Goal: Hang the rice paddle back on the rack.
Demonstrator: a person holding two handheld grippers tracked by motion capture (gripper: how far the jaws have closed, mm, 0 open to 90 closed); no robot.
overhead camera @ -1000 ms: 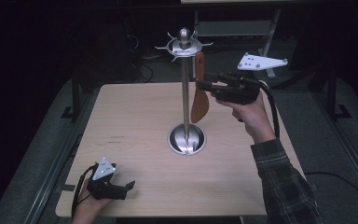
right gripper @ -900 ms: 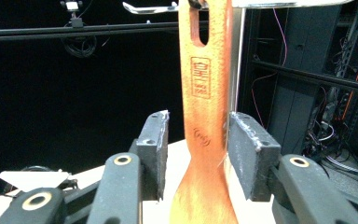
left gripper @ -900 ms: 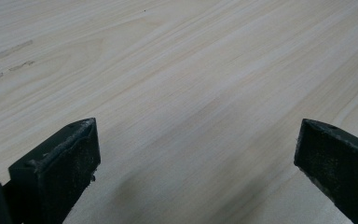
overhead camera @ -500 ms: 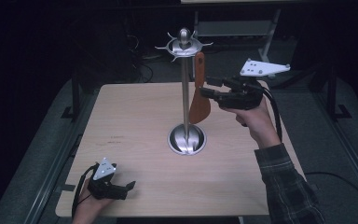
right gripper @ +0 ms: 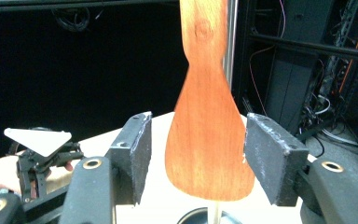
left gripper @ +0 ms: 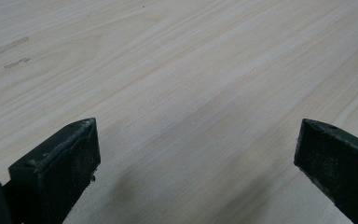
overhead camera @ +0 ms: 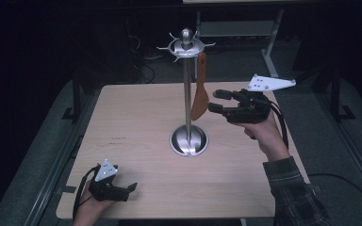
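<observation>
The pale wooden table (overhead camera: 136, 122) lay under everything, with the tall steel utensil stand (overhead camera: 187, 94), a round-based pole crowned by a ring of hooks, rising just beyond the right gripper (overhead camera: 215, 100). From one hook hung the reddish-brown wooden spatula (overhead camera: 200, 96), its blade (right gripper: 208, 140) directly ahead of that gripper and between its pads (right gripper: 137, 156). The jaws had just been opening: a second before they sat closer about the blade, and now they stood wide, with gaps on both sides, so the spatula hung free on the stand. By that reading the hanging was done and the hand only needed to draw back. The pole stood right behind the blade, so a careless pull could have knocked the spatula into a swing or off its hook. Far off at the near table edge, the left gripper (overhead camera: 118, 190) rested low over bare wood, jaws spread wide and empty.
</observation>
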